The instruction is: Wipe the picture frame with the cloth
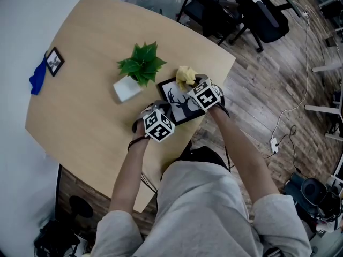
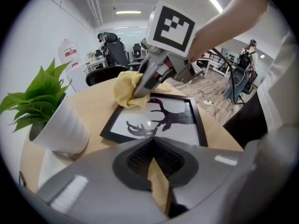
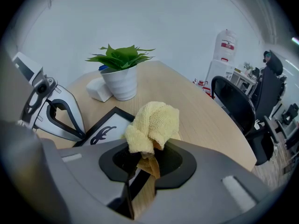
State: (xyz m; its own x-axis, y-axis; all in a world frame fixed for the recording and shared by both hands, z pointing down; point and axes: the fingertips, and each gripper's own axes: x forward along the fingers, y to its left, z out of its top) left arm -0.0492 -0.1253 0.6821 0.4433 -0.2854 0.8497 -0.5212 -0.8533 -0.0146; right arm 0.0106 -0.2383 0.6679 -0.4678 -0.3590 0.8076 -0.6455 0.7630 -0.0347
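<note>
Picture frame [image 1: 175,98], black-edged with a dark deer silhouette on white, lies flat on the pale wooden table [image 1: 86,106], close to the edge nearest the person. And there's the right hand-held gripper [image 3: 142,164], jaws pinched tight on a bunched yellow terry cloth [image 3: 152,125]. In the left gripper view that cloth [image 2: 126,88] sits down on the far left corner of the frame [image 2: 159,122], the right hand-held gripper [image 2: 140,92] angled steeply over it. Over to the left hand-held gripper [image 2: 156,169]: jaws pressed almost together, only a thin sliver of table between them and nothing gripped. The right gripper view shows it [image 3: 77,133] tip-down at the edge of the frame [image 3: 100,129], though actual contact can't be made out. Just beyond the frame stands a green leafy plant in a white pot [image 1: 140,66]. Well apart, at the far left of the table, a small black-framed photo [image 1: 54,61] rests beside a blue rag [image 1: 37,76].
</note>
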